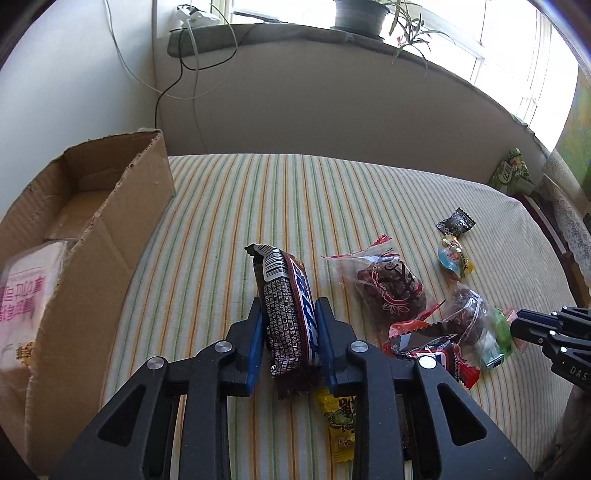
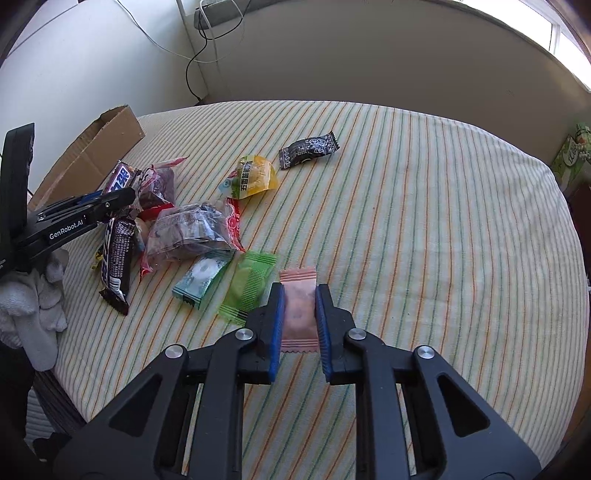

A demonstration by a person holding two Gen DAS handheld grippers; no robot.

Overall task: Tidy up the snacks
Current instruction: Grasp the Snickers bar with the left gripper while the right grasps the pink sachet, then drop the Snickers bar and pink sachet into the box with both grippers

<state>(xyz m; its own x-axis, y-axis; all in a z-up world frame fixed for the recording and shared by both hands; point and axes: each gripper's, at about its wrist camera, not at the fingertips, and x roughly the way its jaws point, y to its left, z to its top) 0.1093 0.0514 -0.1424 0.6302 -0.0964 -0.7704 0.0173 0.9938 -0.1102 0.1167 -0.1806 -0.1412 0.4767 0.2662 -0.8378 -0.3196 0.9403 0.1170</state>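
My left gripper (image 1: 288,314) is shut on a dark Snickers bar (image 1: 290,306) and holds it above the striped tabletop. It also shows in the right wrist view (image 2: 122,197). An open cardboard box (image 1: 92,229) stands at the left with a pink-printed packet (image 1: 26,291) inside. My right gripper (image 2: 299,299) has its blue pads on both sides of a pink sachet (image 2: 298,308) lying on the cloth; the jaws touch its edges. A pile of snacks lies between the grippers: a second Snickers bar (image 2: 116,262), clear date packets (image 2: 188,229), a teal sachet (image 2: 201,278), a green sachet (image 2: 247,288).
A yellow snack bag (image 2: 255,177) and a black candy wrapper (image 2: 308,149) lie farther back on the striped cloth (image 2: 424,221). A green box (image 2: 572,155) stands at the right edge. A wall, cables and a window sill with a plant (image 1: 362,14) lie behind.
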